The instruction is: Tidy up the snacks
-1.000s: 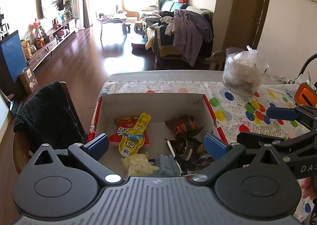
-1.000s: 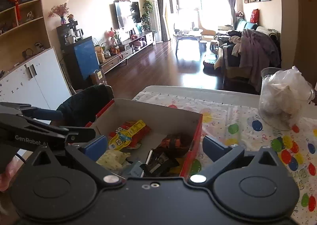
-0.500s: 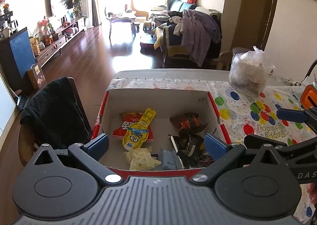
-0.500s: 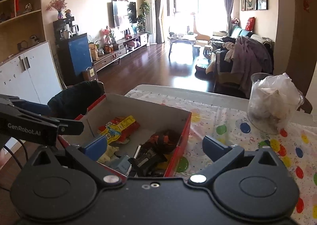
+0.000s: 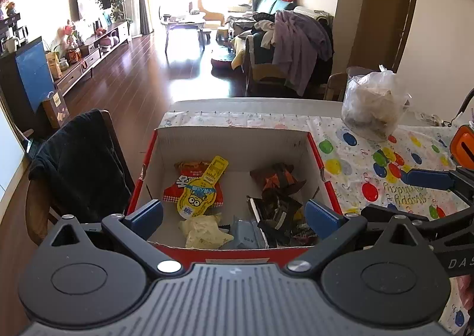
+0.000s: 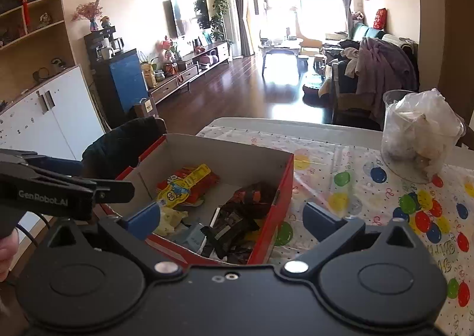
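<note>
A red cardboard box point(image 5: 234, 140) point(image 6: 286, 185) with a plain inside sits on the table and holds several snack packets. Among them are a yellow cartoon pouch point(image 5: 201, 192) point(image 6: 180, 185) on a red packet point(image 5: 177, 182), a pale crumpled wrapper point(image 5: 204, 231), a grey packet point(image 5: 244, 235) and dark wrappers point(image 5: 278, 188) point(image 6: 243, 208). My left gripper point(image 5: 234, 216) is open and empty, just behind the box's near wall. Over the box's near right corner, my right gripper point(image 6: 234, 217) is open and empty too. Each gripper shows at the edge of the other's view.
A balloon-print cloth point(image 5: 370, 164) point(image 6: 370, 188) covers the table. A clear jar with a plastic bag in it point(image 5: 373, 105) point(image 6: 420, 134) stands at the back right. A chair draped with dark clothing point(image 5: 77, 164) is at the box's left side. The living room lies beyond.
Both grippers have drawn back and up from the box, so its near wall now shows in the left wrist view. Nothing was picked up and the snacks lie as before.
</note>
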Tool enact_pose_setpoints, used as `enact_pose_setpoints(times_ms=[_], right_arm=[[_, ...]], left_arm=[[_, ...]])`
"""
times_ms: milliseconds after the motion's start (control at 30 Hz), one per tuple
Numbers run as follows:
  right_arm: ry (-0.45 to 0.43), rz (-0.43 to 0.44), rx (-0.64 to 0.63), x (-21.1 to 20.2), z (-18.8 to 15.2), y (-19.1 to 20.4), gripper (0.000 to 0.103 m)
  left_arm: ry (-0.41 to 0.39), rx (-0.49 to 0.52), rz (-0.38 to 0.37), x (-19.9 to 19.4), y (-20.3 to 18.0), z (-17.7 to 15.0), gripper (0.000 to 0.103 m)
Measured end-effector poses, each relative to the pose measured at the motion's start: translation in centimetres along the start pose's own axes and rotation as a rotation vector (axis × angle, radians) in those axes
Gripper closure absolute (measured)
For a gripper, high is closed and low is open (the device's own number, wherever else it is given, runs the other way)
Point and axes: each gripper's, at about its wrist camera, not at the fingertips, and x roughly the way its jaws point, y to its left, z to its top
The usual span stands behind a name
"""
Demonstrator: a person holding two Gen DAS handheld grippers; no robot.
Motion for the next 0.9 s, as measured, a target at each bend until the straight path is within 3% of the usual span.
enact_pose_setpoints(times_ms=[900], right_arm=[[-0.024, -0.046, 0.069, -0.37, -0.01, -0.69, 0.0]], left_arm=[[-0.013, -0.007, -0.006, -0.86, -0.46, -0.64, 0.0]])
